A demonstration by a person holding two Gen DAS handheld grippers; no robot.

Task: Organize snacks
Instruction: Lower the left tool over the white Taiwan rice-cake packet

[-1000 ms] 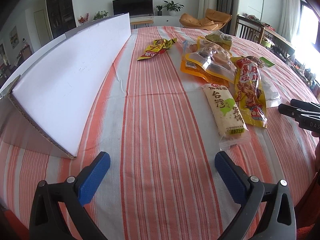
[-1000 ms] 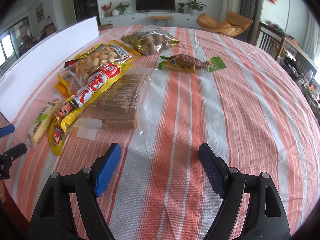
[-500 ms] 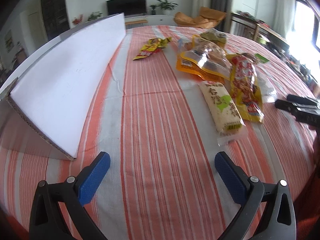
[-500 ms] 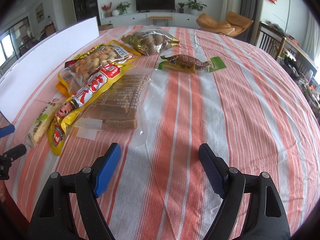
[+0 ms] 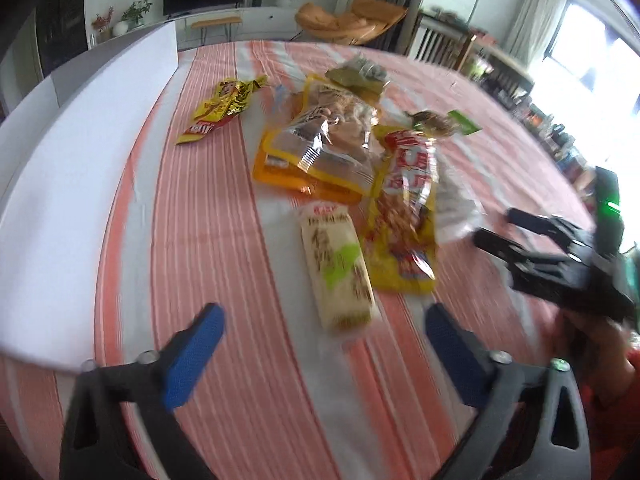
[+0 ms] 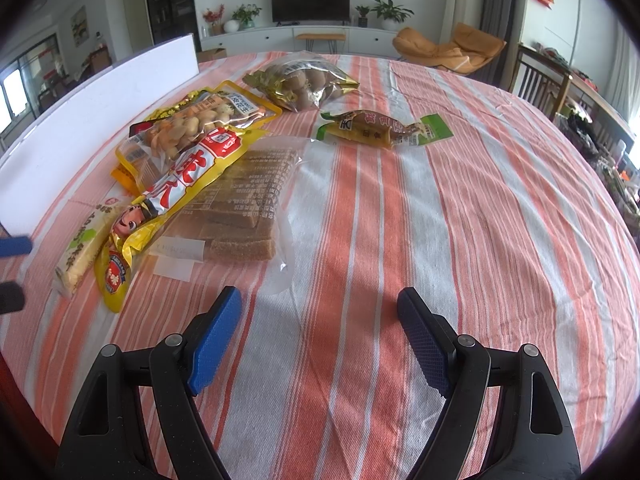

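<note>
Snack packs lie on the striped cloth. A pale rice-cracker pack (image 5: 336, 268) (image 6: 84, 248) rests beside a long yellow-red pack (image 5: 408, 208) (image 6: 172, 196) and an orange peanut bag (image 5: 320, 148) (image 6: 192, 128). A small yellow pack (image 5: 220, 112) lies apart at the left. My left gripper (image 5: 322, 318) hovers over the pale pack's near end. Its jaws are closing, and the pads do not touch the pack. My right gripper (image 6: 320, 298) (image 5: 496, 226) stands open over bare cloth, with nothing between its fingers.
A long white board (image 5: 68, 168) (image 6: 100, 108) stands along the left side. A clear bag of brown slabs (image 6: 240, 208), a gold nut bag (image 6: 304, 84) and a green-ended pack (image 6: 384, 128) lie farther out. The table's near edge runs below both grippers.
The left gripper has swung right and toward the snacks, so the pale pack now sits just ahead between its fingers, which stand a little closer together. The right gripper has not moved.
</note>
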